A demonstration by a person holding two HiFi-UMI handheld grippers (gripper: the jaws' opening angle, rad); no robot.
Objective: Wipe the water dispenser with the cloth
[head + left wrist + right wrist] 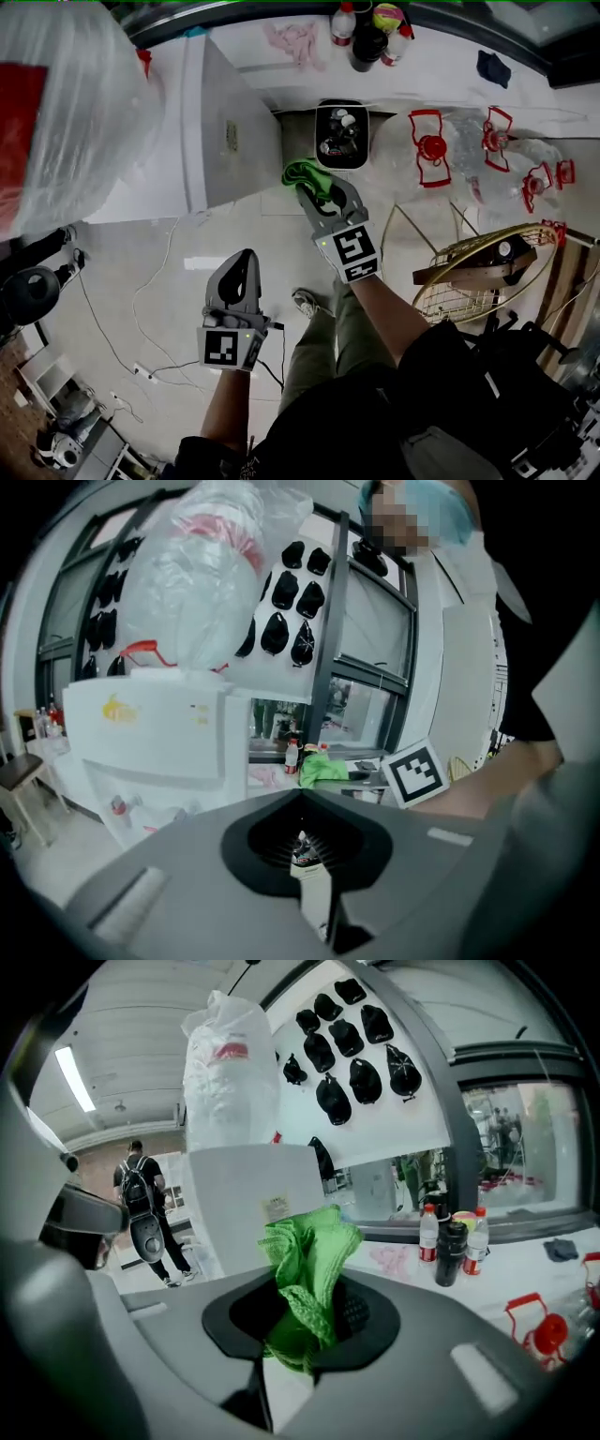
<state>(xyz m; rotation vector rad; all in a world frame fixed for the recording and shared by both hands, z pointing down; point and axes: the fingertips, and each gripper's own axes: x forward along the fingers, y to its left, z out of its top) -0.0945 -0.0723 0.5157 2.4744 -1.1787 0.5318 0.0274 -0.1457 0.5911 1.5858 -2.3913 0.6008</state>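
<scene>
Green cloth, nubbly and matt, in my right hand-held gripper of smooth grey plastic, water dispenser in smooth white panels, crinkled clear plastic bag above it, glossy floor.

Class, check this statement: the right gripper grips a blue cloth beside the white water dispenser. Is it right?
Not quite. The cloth is green, not blue, as the right gripper view shows plainly. The rest stands: the right gripper grips it beside the white water dispenser.
</scene>
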